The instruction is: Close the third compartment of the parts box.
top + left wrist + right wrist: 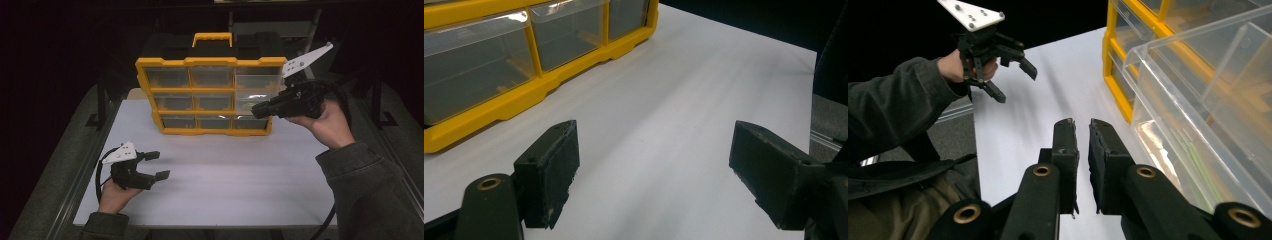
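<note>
Two grippers work at a white table: the left gripper rests low near the front-left, jaws spread wide and empty. The right gripper, jaws nearly closed on nothing, hangs beside a pulled-out clear drawer of the yellow drawer organizer.

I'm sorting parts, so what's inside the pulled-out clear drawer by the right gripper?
The drawer holds a few thin green and pale sticks lying along its floor. Glare and the drawer's walls blur the rest, so I can't say if more is inside.
</note>
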A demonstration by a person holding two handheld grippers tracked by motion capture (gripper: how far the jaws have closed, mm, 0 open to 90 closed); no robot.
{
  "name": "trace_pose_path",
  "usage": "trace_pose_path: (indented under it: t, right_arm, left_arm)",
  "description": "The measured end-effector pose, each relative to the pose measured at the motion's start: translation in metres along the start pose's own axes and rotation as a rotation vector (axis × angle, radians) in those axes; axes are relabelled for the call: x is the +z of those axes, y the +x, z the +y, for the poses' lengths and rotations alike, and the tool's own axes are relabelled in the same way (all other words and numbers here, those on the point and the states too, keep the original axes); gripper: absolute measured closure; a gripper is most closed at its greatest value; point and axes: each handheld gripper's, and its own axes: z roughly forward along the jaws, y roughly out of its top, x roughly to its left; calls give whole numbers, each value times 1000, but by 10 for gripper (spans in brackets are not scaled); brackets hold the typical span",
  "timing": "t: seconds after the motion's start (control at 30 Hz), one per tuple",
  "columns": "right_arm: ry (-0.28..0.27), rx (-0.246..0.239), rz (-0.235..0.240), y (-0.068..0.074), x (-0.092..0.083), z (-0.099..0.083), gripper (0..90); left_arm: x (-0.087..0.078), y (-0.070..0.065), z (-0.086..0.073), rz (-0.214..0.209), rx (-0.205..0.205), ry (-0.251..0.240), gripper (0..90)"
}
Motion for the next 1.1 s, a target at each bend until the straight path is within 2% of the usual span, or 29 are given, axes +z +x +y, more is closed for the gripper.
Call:
trace_pose_path:
  t: [0.33, 0.63, 1.1]
  right_arm:
    - [11, 32, -47, -8, 3, 0, 873]
    - [18, 34, -89, -12, 3, 1, 886]
    - [32, 27, -110, -15, 6, 2, 888]
  left_arm:
    - [0, 0, 0, 0, 0, -7, 202]
    - [-1, -1, 0, 1, 4, -12, 203]
    - [-2, -1, 0, 2, 3, -15, 203]
